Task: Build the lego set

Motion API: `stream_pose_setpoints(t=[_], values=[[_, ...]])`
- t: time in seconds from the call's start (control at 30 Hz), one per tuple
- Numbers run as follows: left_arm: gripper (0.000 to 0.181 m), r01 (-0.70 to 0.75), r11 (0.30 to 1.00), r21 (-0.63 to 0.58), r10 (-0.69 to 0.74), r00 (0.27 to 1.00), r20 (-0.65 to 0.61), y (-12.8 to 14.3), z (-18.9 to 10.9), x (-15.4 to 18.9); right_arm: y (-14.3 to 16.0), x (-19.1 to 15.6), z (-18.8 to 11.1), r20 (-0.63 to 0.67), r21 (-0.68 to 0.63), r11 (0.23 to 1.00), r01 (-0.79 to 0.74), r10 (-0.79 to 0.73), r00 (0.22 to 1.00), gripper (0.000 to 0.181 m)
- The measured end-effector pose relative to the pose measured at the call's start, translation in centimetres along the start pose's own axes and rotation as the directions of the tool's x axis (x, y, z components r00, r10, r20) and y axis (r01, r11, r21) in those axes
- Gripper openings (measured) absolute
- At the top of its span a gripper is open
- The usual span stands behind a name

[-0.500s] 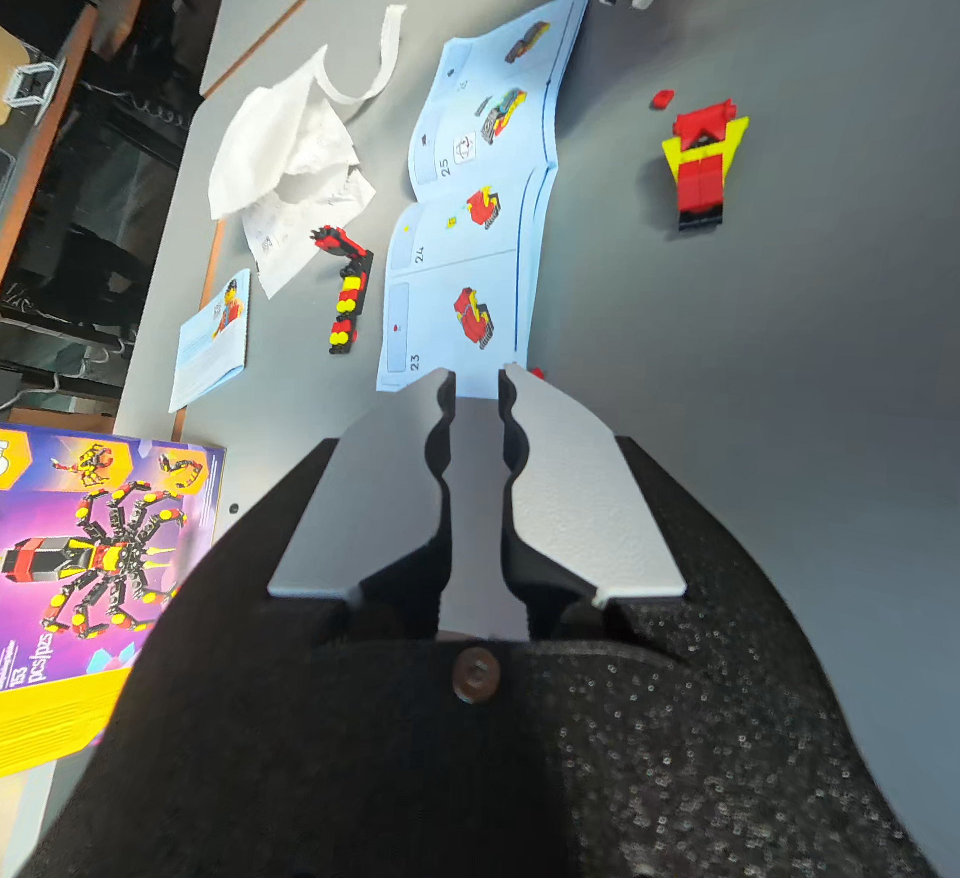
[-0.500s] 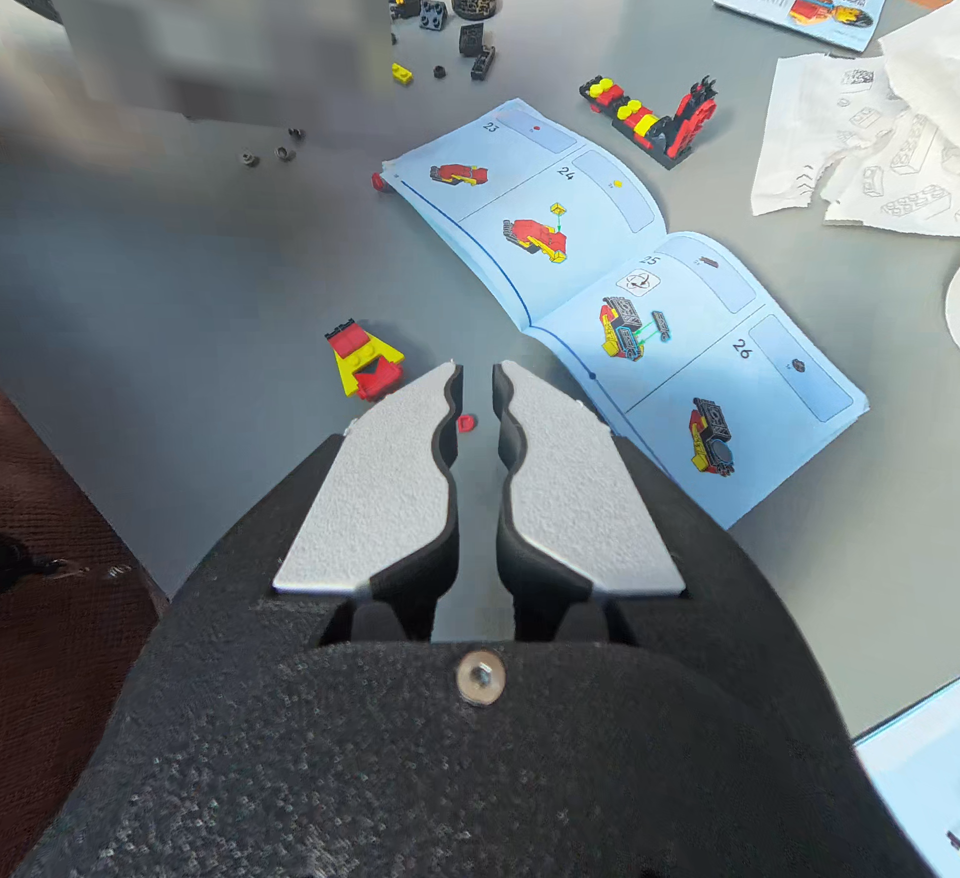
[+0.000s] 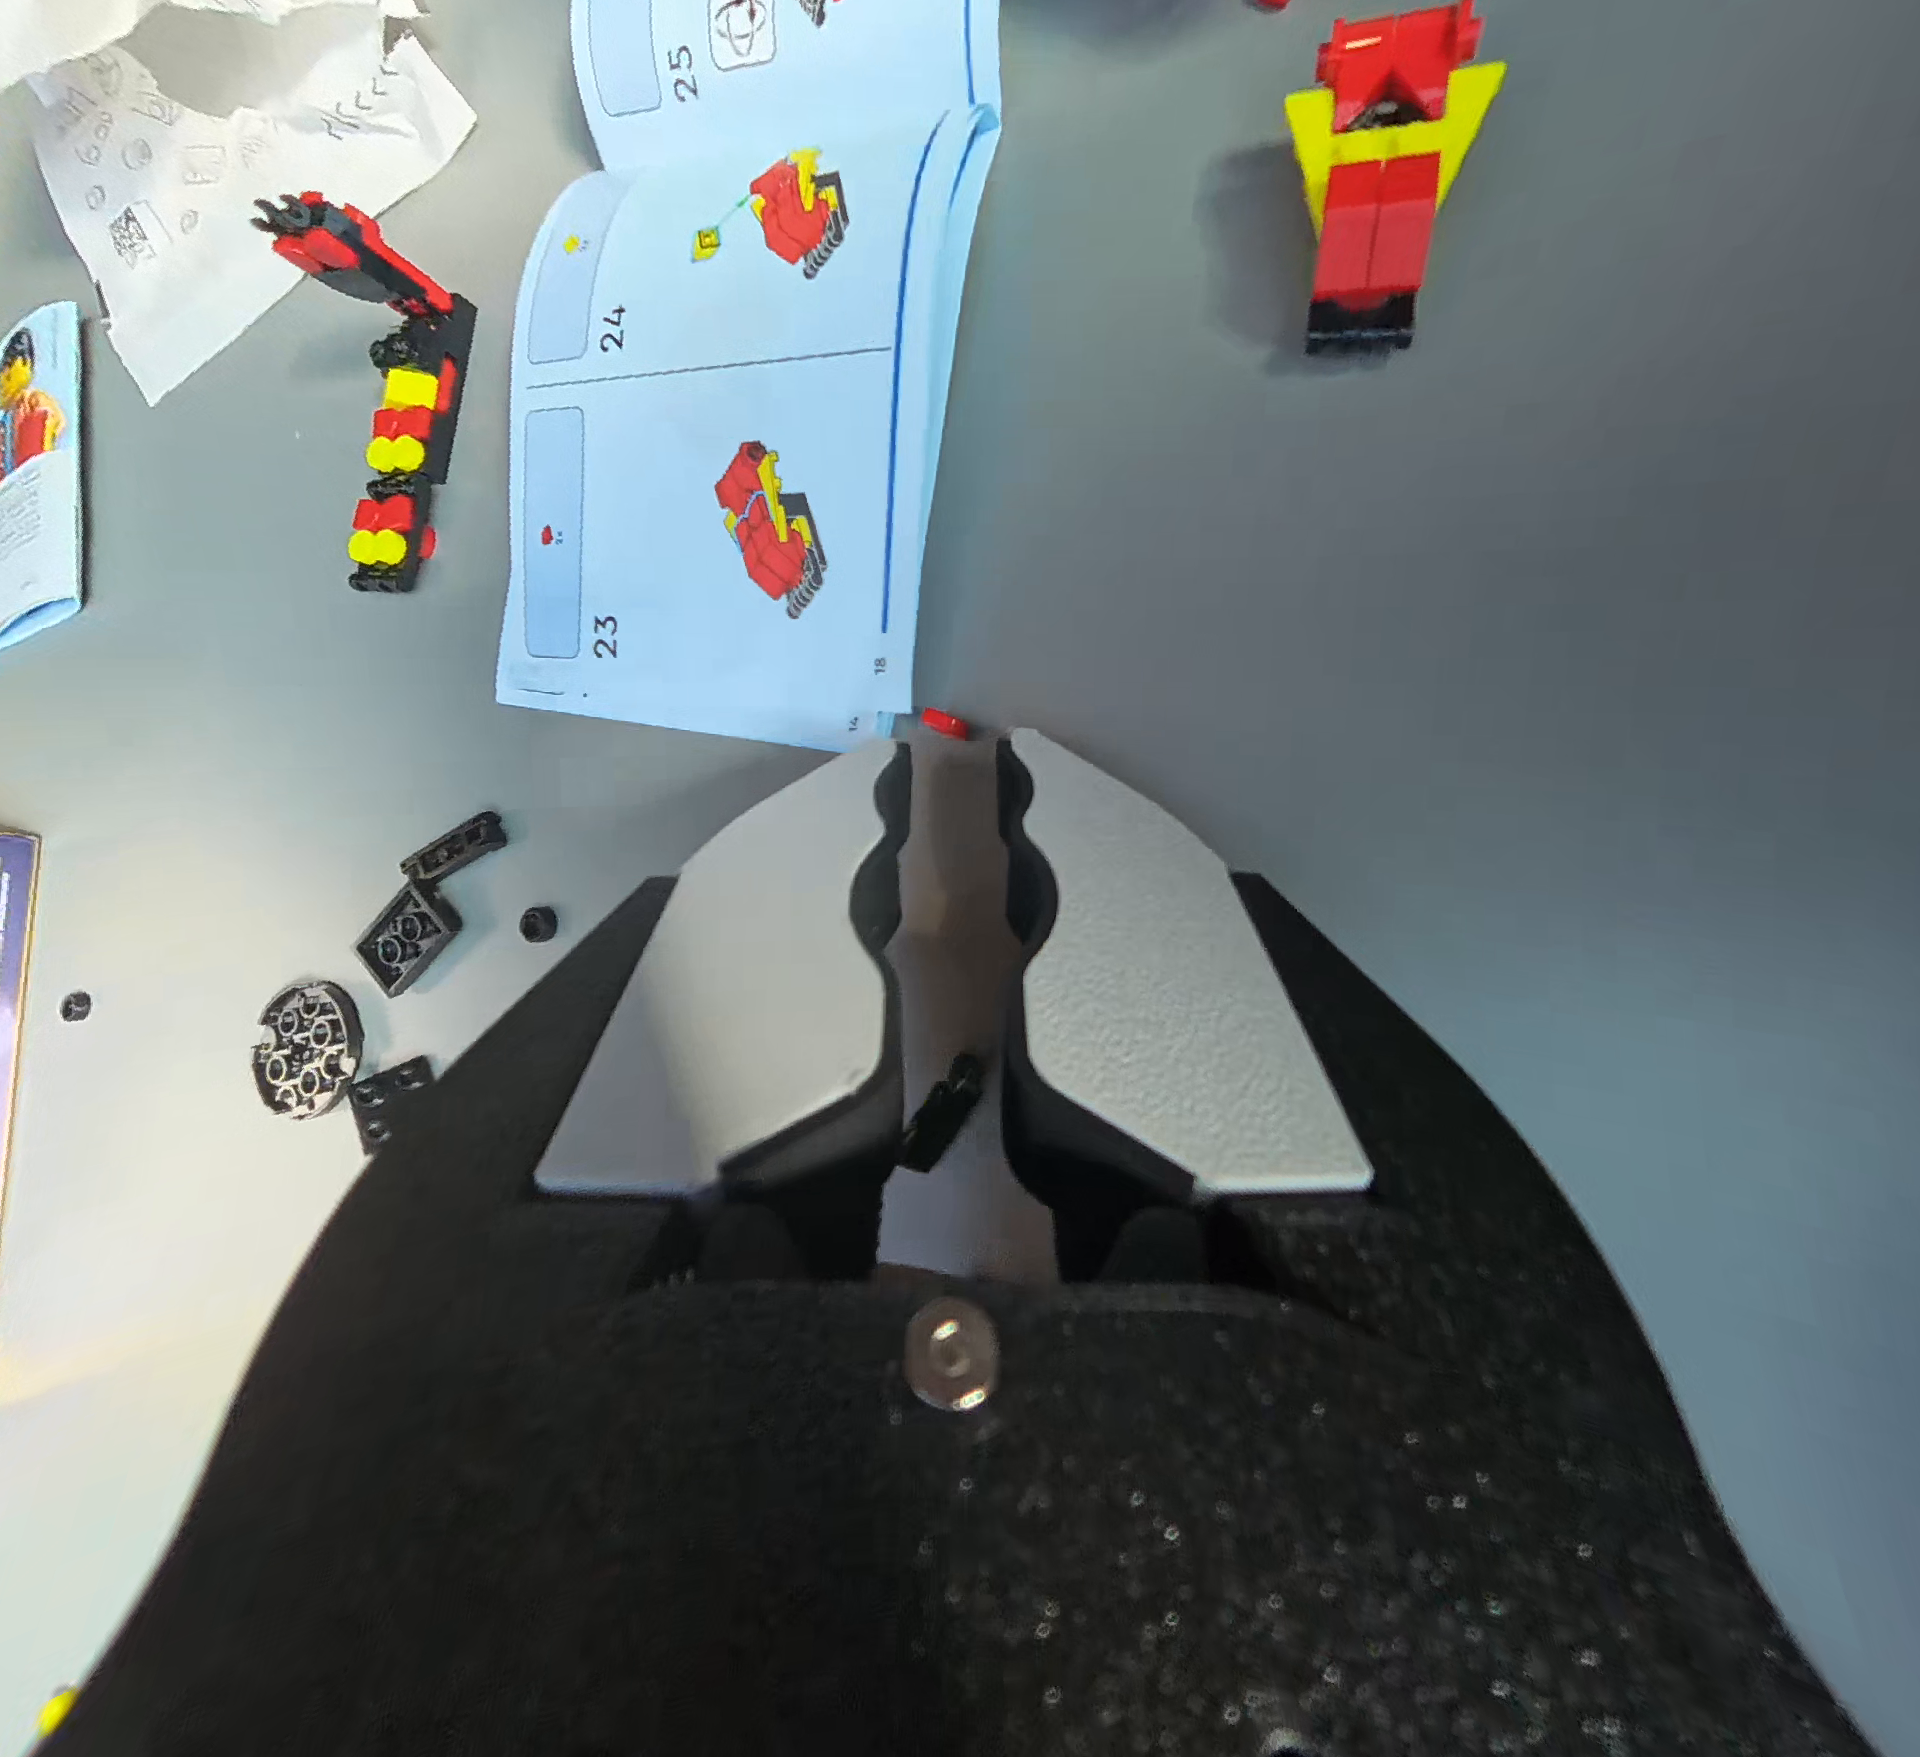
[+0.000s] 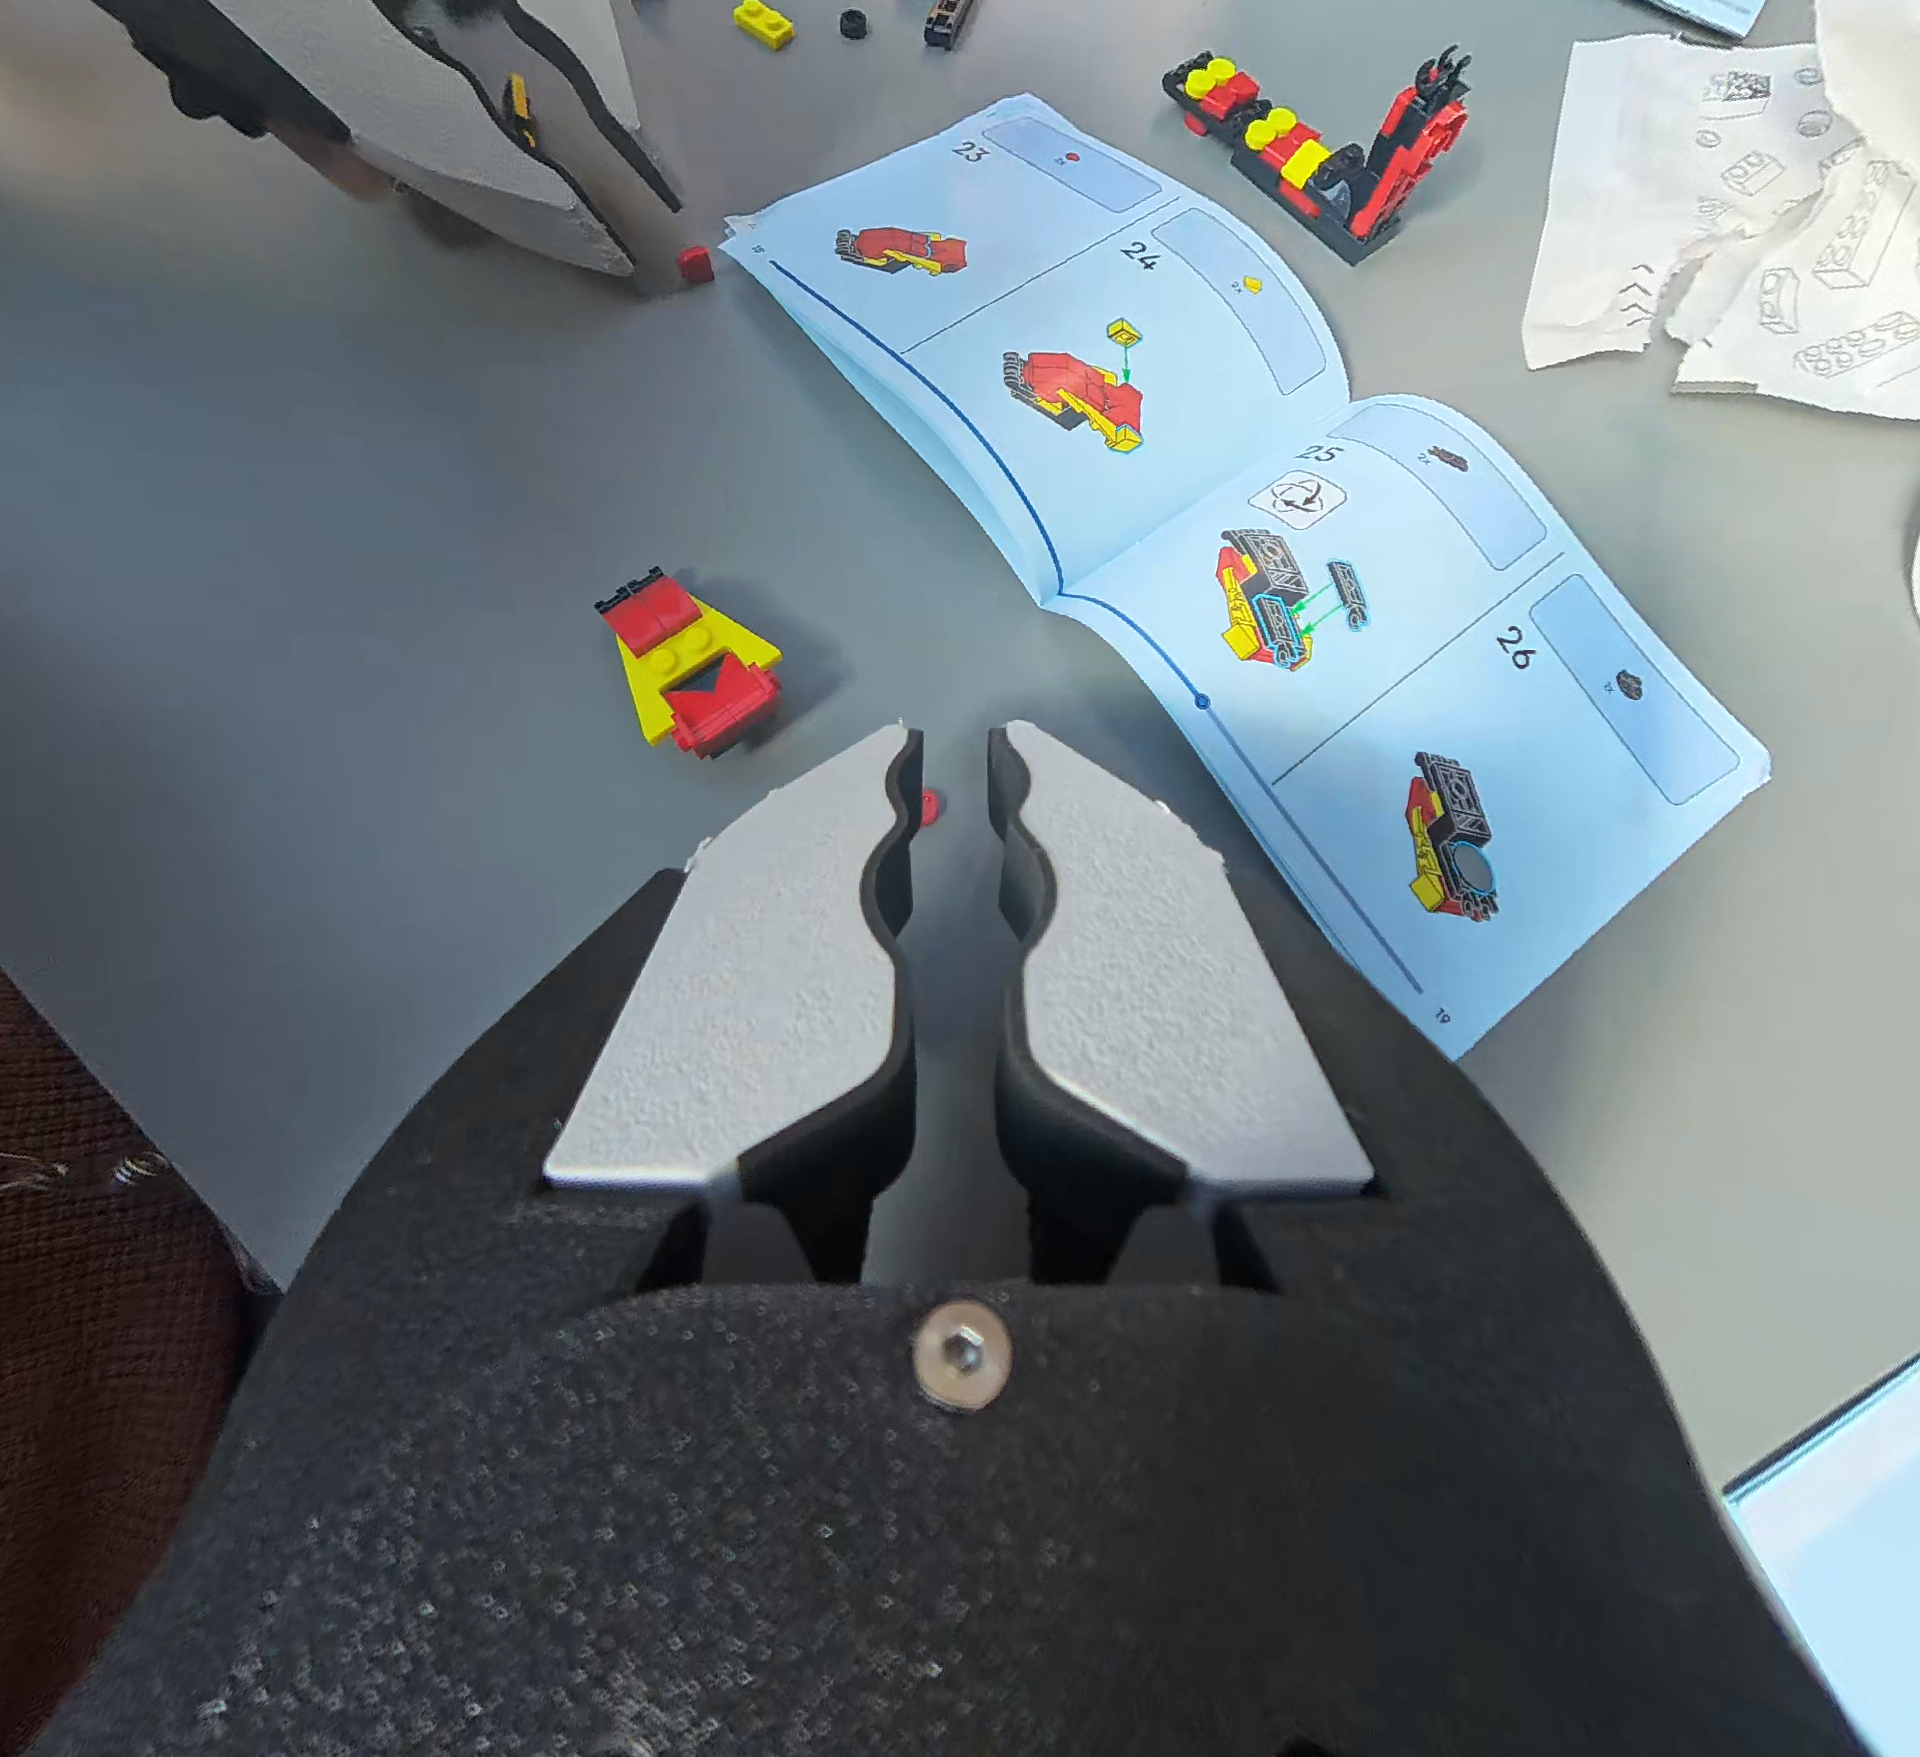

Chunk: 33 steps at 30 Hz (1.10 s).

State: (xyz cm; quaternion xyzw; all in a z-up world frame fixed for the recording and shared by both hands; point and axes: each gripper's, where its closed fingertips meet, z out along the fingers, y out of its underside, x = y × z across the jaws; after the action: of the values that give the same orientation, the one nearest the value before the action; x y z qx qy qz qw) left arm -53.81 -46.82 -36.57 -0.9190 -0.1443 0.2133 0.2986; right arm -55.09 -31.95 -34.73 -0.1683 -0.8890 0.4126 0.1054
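Two tools were slightly parted and empty. Your left tool (image 3: 954, 743) had dropped low over the grey table (image 3: 1455, 772), tips just short of a small glossy red stud (image 3: 943, 721) by the open paper booklet (image 3: 748, 419), likely the next pick. Your right tool (image 4: 954, 733) hovered near the wedge-shaped red-and-yellow model (image 4: 691, 668).

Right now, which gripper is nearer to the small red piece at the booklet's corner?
Left. The left gripper has its tips right beside the red piece. The right gripper is far off, near the red-yellow model.
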Motion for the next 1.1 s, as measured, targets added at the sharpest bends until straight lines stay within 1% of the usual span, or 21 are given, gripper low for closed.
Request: stream_pose_setpoints(t=[0.1,0.2,0.33,0.43,0.47,0.5,0.53,0.57,0.6,0.63,0.67,0.7,0.73,0.77,0.83,0.93,1.0,1.07,1.1], values=[[0.016,0.108,0.992,-0.062,-0.110,0.994,-0.030,0.3,0.5,0.1,0.2,-0.1,-0.1,0.014,0.006,1.000,-0.021,0.021,1.000,0.011],[0.019,0.202,0.977,-0.070,-0.204,0.978,-0.034,0.0,0.7,0.4,0.2,-0.2,-0.1,0.021,0.023,0.999,-0.025,0.024,0.999,0.011],[0.011,0.228,0.971,-0.076,-0.229,0.973,-0.002,-0.1,1.1,0.1,0.2,-0.2,-0.1,0.031,0.041,0.999,-0.034,0.033,0.999,0.011],[0.005,0.218,0.973,-0.078,-0.220,0.975,-0.012,-0.2,1.2,0.0,-0.2,-0.4,-0.3,0.035,0.062,0.998,-0.022,0.020,0.999,0.010],[0.003,0.221,0.973,-0.060,-0.223,0.975,-0.021,-0.5,1.1,-0.1,-0.5,-0.5,-0.4,0.030,0.081,0.997,-0.004,0.001,1.000,0.009],[0.003,0.239,0.971,-0.007,-0.239,0.970,-0.048,-1.5,0.7,-0.1,-1.2,-0.9,-0.6,0.032,0.122,0.992,0.028,-0.032,0.999,0.009],[0.003,0.276,0.959,0.071,-0.268,0.958,-0.107,-2.9,0.2,0.1,-2.2,-1.4,-0.8,0.037,0.181,0.981,0.062,-0.070,0.997,0.009],[0.003,0.329,0.931,0.157,-0.299,0.936,-0.188,-4.5,-0.7,0.4,-3.3,-2.2,-1.0,0.049,0.243,0.965,0.095,-0.110,0.993,0.009],[0.003,0.390,0.888,0.243,-0.315,0.902,-0.295,-6.4,-1.8,0.8,-4.6,-3.2,-1.3,0.080,0.308,0.943,0.126,-0.157,0.984,0.010],[0.003,0.455,0.837,0.303,-0.315,0.854,-0.413,-8.1,-3.0,1.2,-6.0,-4.5,-1.8,0.114,0.388,0.908,0.159,-0.219,0.969,0.013],[0.003,0.516,0.791,0.329,-0.301,0.795,-0.526,-9.4,-4.2,1.6,-7.4,-5.6,-2.4,0.125,0.474,0.856,0.205,-0.296,0.947,0.016],[0.003,0.572,0.754,0.325,-0.275,0.722,-0.635,-10.5,-5.4,2.1,-8.4,-6.3,-3.0,0.106,0.541,0.799,0.264,-0.376,0.921,0.018],[0.003,0.619,0.725,0.302,-0.247,0.643,-0.725,-11.4,-6.4,2.6,-9.2,-6.5,-3.3,0.062,0.570,0.757,0.319,-0.427,0.902,0.020],[0.003,0.649,0.709,0.275,-0.230,0.583,-0.779,-11.9,-7.0,2.7,-9.8,-6.6,-3.5,0.038,0.582,0.730,0.358,-0.464,0.885,0.020],[0.003,0.661,0.712,0.238,-0.206,0.520,-0.829,-12.6,-7.7,3.1,-10.7,-7.3,-3.9,0.039,0.608,0.688,0.397,-0.526,0.850,0.020],[0.003,0.630,0.755,0.181,-0.155,0.440,-0.884,-13.4,-8.5,4.4,-11.2,-8.0,-4.0,0.031,0.609,0.650,0.454,-0.591,0.806,0.020],[0.003,0.609,0.778,0.154,-0.135,0.401,-0.906,-13.7,-8.7,5.0,-11.3,-8.5,-4.3,0.033,0.624,0.619,0.478,-0.632,0.775,0.019],[0.003,0.605,0.786,0.131,-0.123,0.359,-0.925,-14.0,-8.9,5.4,-11.2,-9.0,-4.4,0.037,0.623,0.598,0.505,-0.667,0.744,0.016],[0.003,0.601,0.790,0.123,-0.124,0.353,-0.927,-14.1,-8.8,5.4,-11.3,-9.1,-4.5,0.027,0.622,0.585,0.520,-0.680,0.733,0.015]])
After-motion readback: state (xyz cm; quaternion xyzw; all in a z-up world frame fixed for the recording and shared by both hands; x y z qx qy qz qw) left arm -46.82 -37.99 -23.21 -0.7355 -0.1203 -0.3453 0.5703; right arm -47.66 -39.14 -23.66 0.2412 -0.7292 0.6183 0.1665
